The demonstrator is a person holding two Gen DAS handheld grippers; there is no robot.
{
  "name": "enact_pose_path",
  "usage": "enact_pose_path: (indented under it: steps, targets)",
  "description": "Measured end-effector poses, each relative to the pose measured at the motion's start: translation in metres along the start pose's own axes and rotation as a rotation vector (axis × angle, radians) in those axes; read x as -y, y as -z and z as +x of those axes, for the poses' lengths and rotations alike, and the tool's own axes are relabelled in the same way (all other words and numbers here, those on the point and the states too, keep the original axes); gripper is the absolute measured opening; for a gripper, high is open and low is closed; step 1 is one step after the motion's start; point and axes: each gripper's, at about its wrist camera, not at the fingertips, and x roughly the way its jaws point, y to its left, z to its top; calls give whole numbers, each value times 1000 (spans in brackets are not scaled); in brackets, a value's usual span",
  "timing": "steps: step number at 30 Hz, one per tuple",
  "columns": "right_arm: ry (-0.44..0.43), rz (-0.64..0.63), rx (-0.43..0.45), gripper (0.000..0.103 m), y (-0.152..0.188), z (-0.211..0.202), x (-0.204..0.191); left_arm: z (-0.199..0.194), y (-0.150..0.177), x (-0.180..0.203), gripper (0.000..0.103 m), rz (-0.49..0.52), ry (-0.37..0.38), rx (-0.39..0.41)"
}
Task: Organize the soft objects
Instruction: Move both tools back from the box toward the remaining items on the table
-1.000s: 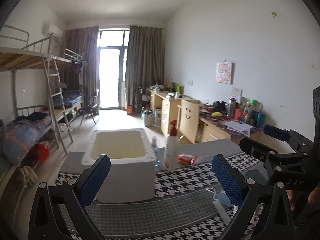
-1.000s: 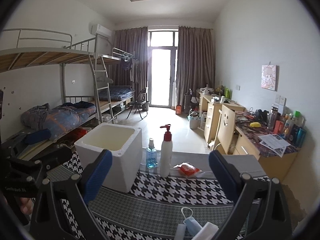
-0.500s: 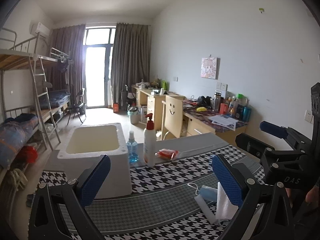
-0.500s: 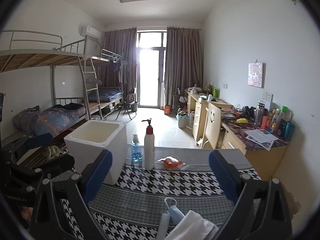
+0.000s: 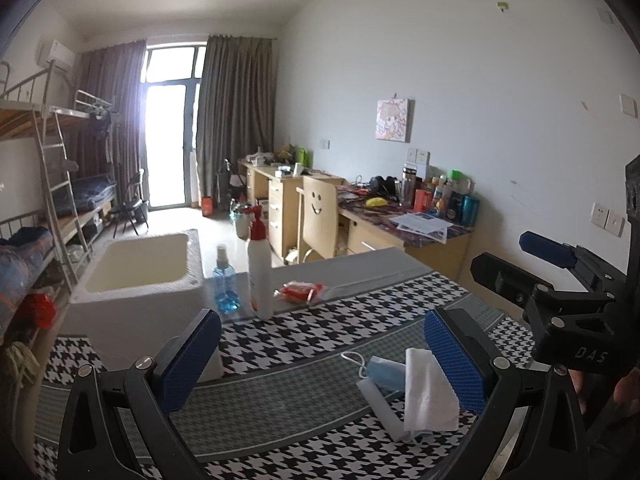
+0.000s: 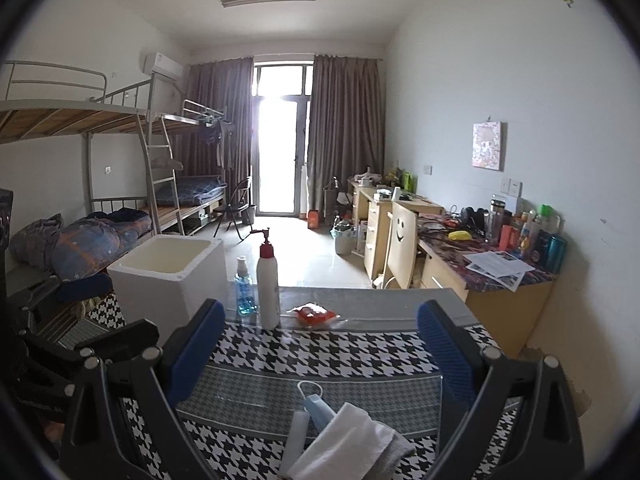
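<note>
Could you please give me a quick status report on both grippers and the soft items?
Left gripper open, empty. Right gripper open, empty. Face mask and white cloth lie untouched on the table. Nothing blocking; foam box open.

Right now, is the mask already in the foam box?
No, the mask lies on the table beside the tissue; the box stands apart.

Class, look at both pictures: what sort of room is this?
Probably a shared dormitory room: metal bunk beds with a ladder along one wall, and study desks along the other.
</note>
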Motion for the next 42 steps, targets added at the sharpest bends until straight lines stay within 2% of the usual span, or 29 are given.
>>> enact_pose_path:
  steps: [17, 26, 42]
  targets:
    - [69, 50, -30, 99, 24, -8, 29, 21, 20, 25, 102, 18, 103, -45]
    - [124, 74, -53, 99, 39, -13, 44, 32, 29, 42, 102, 41, 134, -65]
    - [163, 120, -111, 99, 69, -14, 63, 55, 47, 67, 102, 83, 164, -101]
